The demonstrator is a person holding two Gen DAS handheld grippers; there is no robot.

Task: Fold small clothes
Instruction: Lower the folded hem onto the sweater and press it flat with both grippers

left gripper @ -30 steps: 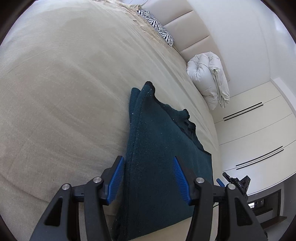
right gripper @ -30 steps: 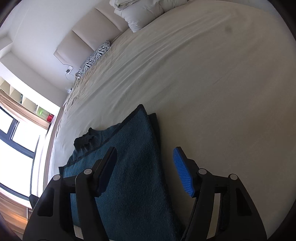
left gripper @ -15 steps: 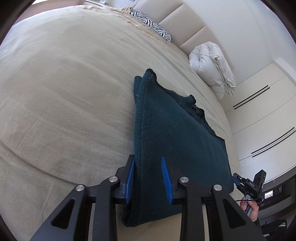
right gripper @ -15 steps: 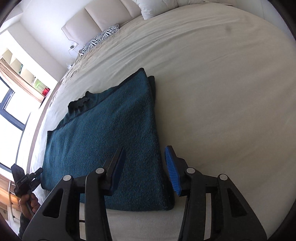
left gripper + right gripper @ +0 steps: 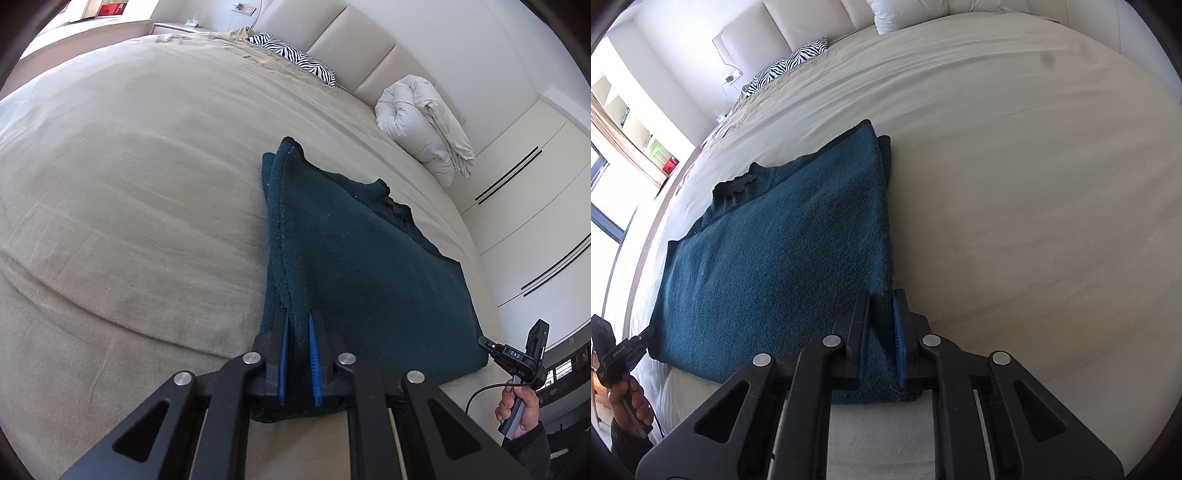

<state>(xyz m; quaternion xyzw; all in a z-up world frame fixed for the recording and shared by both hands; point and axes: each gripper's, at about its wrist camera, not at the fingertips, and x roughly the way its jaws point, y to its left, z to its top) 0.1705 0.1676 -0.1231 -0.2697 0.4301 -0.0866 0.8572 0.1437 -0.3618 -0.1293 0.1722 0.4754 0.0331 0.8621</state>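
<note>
Grippers clamp the two near corners of a dark teal sweater [image 5: 362,280] on the bed [image 5: 129,206].

We see the left gripper [image 5: 297,332], whose jaws have just been closing, pinching the sweater's folded left edge at the bed's near edge, its blue pads pressed on the knit. We see the right gripper [image 5: 882,325], likewise just closing, pinching the folded right edge of that sweater. Our sweater lies flat, collar toward the headboard [image 5: 351,44]. A zebra pillow [image 5: 291,59] and a rolled white duvet [image 5: 424,122] sit at the bed's far edge. Each hand shows in the other view: right hand [image 5: 521,406], left hand [image 5: 629,402].
</note>
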